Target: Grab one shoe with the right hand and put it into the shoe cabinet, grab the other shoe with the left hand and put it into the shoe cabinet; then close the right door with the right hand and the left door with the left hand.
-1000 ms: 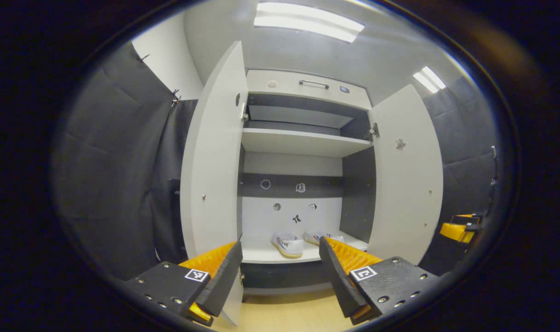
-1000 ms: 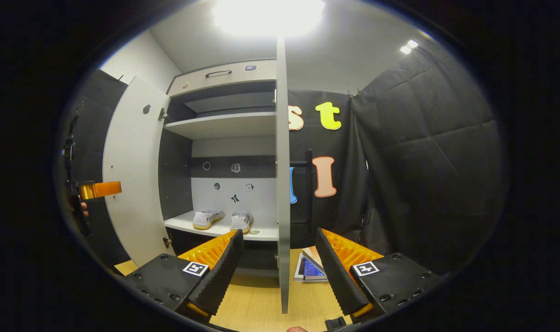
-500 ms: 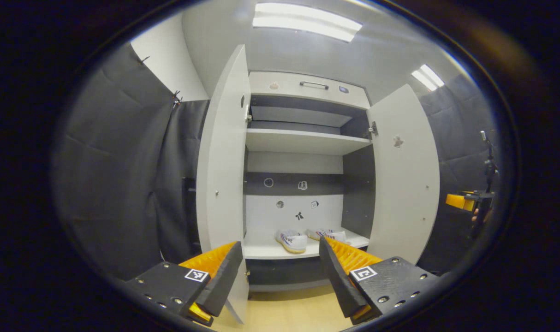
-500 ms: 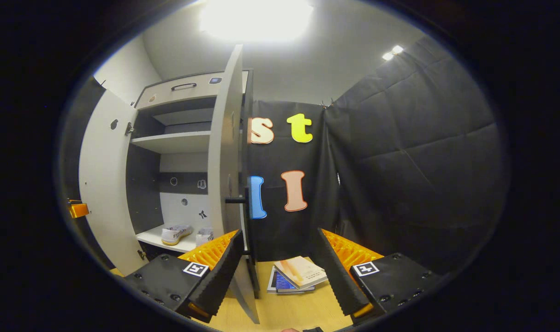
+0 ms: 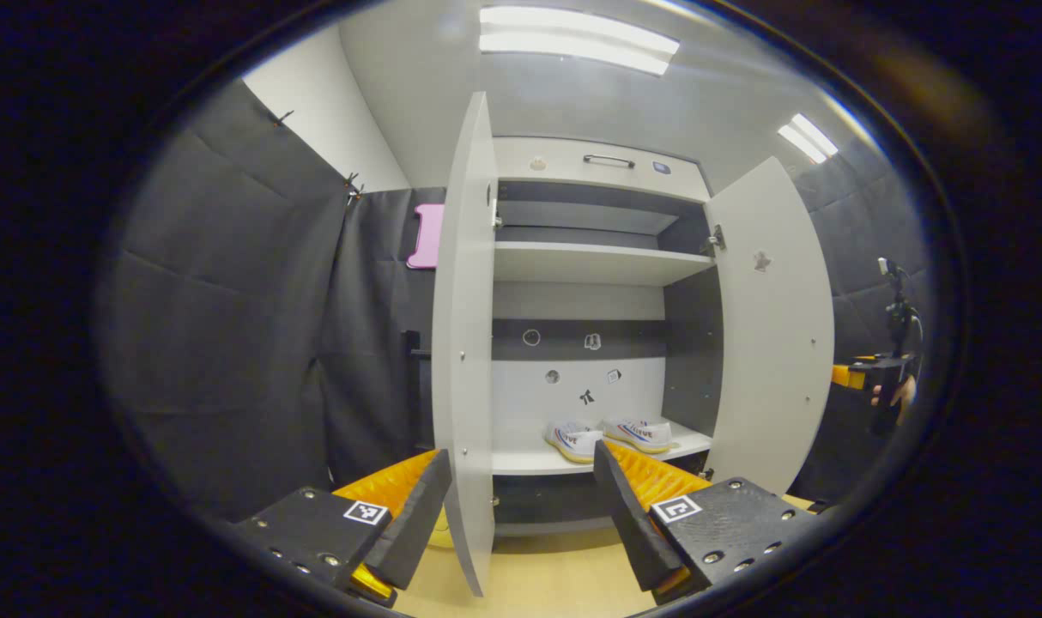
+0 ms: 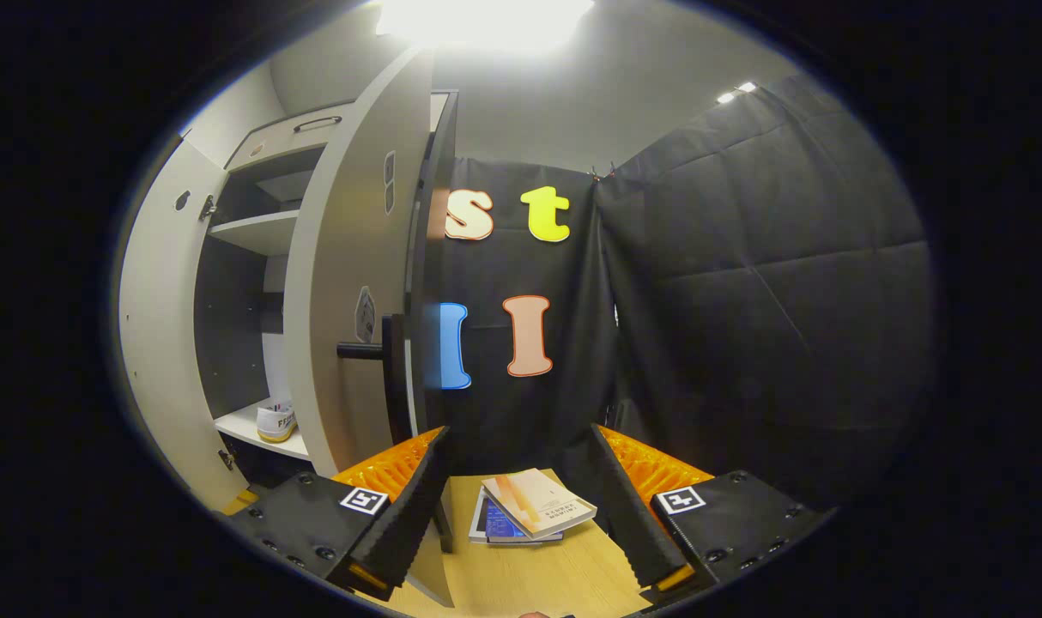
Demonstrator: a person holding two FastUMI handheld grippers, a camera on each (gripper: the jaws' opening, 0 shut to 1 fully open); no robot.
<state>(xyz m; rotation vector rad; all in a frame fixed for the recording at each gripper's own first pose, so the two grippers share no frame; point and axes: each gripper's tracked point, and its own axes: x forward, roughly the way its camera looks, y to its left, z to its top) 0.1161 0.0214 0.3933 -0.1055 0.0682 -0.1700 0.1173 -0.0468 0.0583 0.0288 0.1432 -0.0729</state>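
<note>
Hardly any legible text. Blue and red lettering on the sides of the two white shoes (image 5: 611,436) on the cabinet's bottom shelf (image 5: 521,462), too small to read. Printed covers on the books (image 6: 530,513) on the floor, likewise unreadable.

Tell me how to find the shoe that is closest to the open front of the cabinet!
Look at the tall cabinet with both doors swung open, then go down to its lowest shelf, where two pale shoes sit side by side. The shoe you want is the left one, nearer the shelf's front edge; its neighbour, the other shoe, sits further right and further back.
</note>
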